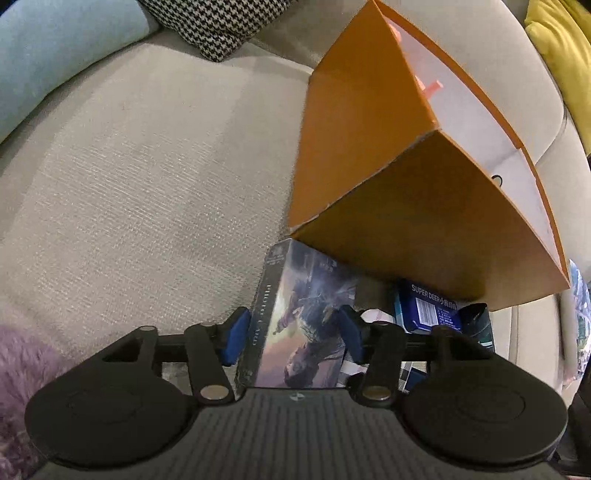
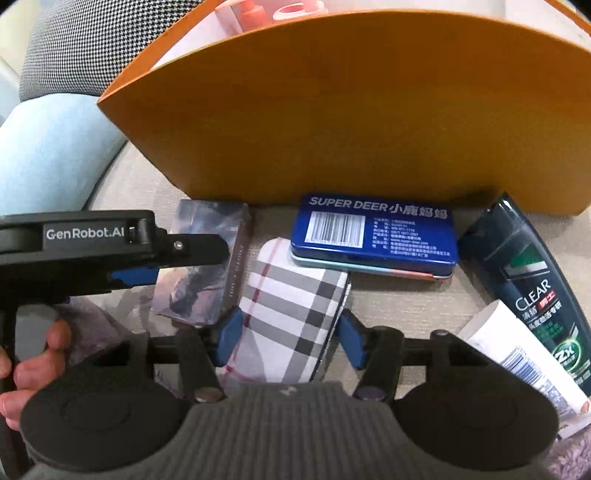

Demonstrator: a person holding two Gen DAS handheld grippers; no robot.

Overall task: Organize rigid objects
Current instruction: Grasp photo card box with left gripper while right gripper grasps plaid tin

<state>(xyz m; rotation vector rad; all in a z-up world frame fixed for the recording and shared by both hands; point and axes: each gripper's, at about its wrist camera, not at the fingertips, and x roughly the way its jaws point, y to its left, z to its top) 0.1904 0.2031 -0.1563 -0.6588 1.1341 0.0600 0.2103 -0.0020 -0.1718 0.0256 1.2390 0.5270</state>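
A card box printed with dark fantasy artwork lies on the beige sofa against the orange box. My left gripper points down over it with a blue pad close along each long side; no clear squeeze shows. In the right wrist view the same card box sits under the left gripper's black housing. A plaid grey-and-white case lies between the pads of my right gripper. The left pad is at its edge and a thin gap shows at the right pad.
A blue SUPER DEER tin, a dark CLEAR shampoo bottle and a white tube lie before the orange box, which holds pink items. Houndstooth, light blue and yellow cushions ring the seat. A hand grips the left handle.
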